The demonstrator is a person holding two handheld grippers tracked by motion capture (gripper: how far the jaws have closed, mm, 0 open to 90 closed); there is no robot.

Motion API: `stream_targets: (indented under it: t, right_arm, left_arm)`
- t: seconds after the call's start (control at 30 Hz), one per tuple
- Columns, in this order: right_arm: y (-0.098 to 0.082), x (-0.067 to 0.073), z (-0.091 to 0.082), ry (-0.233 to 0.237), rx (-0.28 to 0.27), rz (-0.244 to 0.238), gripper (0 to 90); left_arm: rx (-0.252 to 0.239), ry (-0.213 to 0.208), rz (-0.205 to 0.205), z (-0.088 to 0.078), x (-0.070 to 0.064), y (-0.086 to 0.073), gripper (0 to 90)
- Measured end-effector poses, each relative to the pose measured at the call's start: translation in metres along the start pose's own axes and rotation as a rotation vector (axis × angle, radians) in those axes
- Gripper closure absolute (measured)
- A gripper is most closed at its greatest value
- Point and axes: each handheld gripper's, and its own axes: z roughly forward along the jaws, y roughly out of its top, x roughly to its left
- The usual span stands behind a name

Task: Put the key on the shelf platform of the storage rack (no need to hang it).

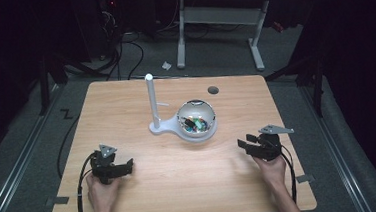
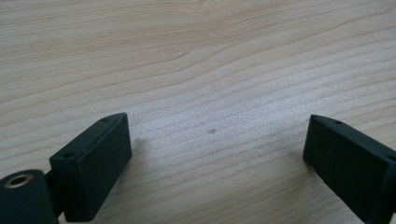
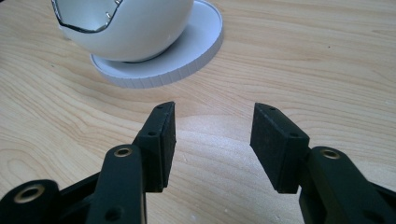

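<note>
Two open claws flank white bowl (image 1: 197,121) beside post (image 1: 152,101).

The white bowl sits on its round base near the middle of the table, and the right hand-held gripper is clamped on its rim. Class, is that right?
Not quite. The white bowl does sit on its round base near the middle of the table, but the right hand-held gripper is not clamped on its rim: the right gripper view shows its jaws open over bare wood, short of the bowl.
</note>
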Motion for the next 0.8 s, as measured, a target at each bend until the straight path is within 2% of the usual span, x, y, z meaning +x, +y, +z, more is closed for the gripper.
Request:
stream_targets:
  t: [0.27,0.8]
  right_arm:
    - [-0.007,-0.003,0.01,-0.039,0.036,-0.007,50.2]
    - [-0.017,-0.006,0.02,-0.093,0.069,-0.011,46.5]
  left_arm:
    - [0.0,0.001,-0.001,0.0,0.0,0.0,8.1]
    - [0.0,0.001,-0.001,0.0,0.0,0.0,8.1]
